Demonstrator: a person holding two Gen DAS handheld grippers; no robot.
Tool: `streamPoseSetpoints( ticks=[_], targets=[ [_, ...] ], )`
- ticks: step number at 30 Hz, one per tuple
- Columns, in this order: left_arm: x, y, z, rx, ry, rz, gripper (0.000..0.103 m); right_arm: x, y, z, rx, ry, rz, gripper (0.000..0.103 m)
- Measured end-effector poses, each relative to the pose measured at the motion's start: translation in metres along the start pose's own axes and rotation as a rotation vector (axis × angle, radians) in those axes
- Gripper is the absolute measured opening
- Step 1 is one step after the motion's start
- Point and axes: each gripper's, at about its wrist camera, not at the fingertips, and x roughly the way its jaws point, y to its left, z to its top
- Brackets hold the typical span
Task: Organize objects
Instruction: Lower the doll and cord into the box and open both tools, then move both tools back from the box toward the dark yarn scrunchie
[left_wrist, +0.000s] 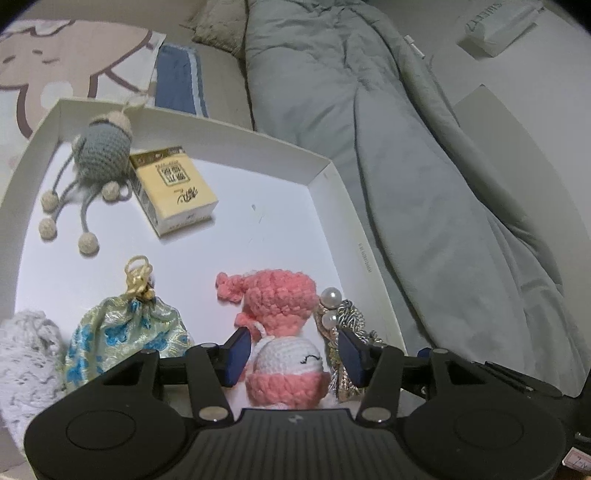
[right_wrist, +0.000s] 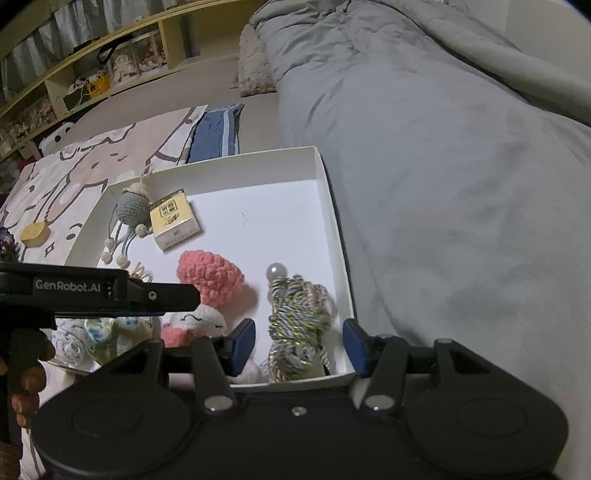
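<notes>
1. Left gripper (left_wrist: 293, 356) nearest the lens: blue pads stand either side of the pink-and-white crochet doll (left_wrist: 284, 332), with a gap showing at each pad, so the jaws are apart and not pressing.
2. Doll lies on the floor of the white box (left_wrist: 332, 173), near its front. Long axis runs away from the camera, white face toward the gripper, pink end toward the box's far wall.
3. Right gripper (right_wrist: 298, 345): jaws apart, straddling the braided cord bundle with pearls (right_wrist: 297, 317) without touching it.
4. Bundle sits in the box's near right corner, long axis front to back, pearl end far. Blurred, so probably lying flat.
5. Grey crochet toy (left_wrist: 99, 147) and yellow carton (left_wrist: 173, 188) sit together at the far left; brocade pouch (left_wrist: 122, 332) lies left of the doll.
</notes>
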Motion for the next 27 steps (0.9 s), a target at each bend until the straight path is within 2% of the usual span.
streamPoseSetpoints(
  ticks=[17, 21, 24, 27],
  targets=[
    [-0.075, -0.008, 0.003, 0.131, -0.044, 0.058, 0.054, -0.057, 0.011, -0.005, 0.130, -0.093, 0.015, 0.054],
    [-0.091, -0.009, -0.001, 0.169, -0.054, 0.086, 0.060, -0.069, 0.018, -0.009, 0.142, -0.107, 0.015, 0.054],
    [-0.103, -0.010, -0.004, 0.198, -0.065, 0.108, 0.065, -0.078, 0.024, -0.012, 0.149, -0.123, 0.012, 0.059],
    [-0.114, -0.010, -0.007, 0.223, -0.074, 0.130, 0.074, -0.088, 0.030, -0.015, 0.149, -0.138, 0.008, 0.062]
  ],
)
